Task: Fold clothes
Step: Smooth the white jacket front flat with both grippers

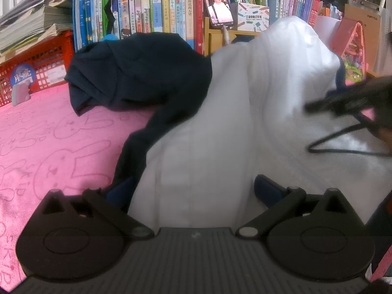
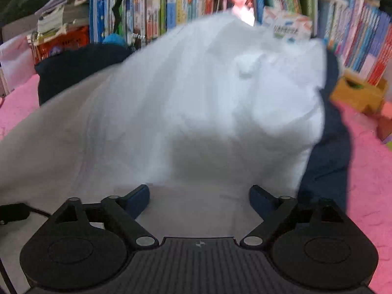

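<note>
The white garment [image 2: 191,103] lies heaped on the pink blanket [image 1: 49,142], spreading ahead of both pairs of fingers and partly over a dark navy garment [image 1: 137,78]. It looks light, soft and limp, so it should sag wherever unsupported; a hem or corner seems the best hold. The left gripper [image 1: 193,191] stands wide with cloth between its 2 fingers, whether pinched I cannot tell. The right gripper [image 2: 199,196] is released, white fabric just ahead.
</note>
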`<state>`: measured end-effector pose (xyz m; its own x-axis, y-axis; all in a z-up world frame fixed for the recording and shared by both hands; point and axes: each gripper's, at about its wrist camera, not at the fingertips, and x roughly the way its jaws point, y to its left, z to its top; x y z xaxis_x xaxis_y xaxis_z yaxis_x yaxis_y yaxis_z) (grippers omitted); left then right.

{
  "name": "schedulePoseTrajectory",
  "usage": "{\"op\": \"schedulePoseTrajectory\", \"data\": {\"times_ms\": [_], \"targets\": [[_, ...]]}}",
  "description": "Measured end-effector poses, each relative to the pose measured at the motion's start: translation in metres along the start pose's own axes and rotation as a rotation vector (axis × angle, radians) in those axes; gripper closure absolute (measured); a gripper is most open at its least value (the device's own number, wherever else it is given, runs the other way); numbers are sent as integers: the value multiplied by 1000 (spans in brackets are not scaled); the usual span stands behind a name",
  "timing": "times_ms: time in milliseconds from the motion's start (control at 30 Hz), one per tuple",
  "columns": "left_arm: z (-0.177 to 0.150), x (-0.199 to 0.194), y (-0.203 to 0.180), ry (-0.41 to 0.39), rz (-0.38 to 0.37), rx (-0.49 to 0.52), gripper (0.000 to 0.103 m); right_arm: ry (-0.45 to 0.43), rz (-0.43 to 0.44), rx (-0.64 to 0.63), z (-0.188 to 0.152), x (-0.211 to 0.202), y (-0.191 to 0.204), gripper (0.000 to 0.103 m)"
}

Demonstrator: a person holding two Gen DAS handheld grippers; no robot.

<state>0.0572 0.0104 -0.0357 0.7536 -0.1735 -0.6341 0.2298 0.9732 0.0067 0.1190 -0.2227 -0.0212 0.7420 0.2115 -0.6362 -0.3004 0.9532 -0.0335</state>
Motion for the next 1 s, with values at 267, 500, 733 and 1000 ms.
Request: {"op": "schedulePoseTrajectory", "data": {"times_ms": [267,500,733,1000], "targets": [[0,0,1,-1,-2,0,0,-188,-203,-141,-3,-147,-64,12],[0,0,1,-1,-2,-1,0,-263,-510,-344,-23,-267,-77,0],[-1,1,2,-2,-2,0,0,-328,-341,-298,-40,-274,-67,0],[-1,1,2,-3,-3,2,0,-207,85,-2,-49,-139,-33,0]]}}
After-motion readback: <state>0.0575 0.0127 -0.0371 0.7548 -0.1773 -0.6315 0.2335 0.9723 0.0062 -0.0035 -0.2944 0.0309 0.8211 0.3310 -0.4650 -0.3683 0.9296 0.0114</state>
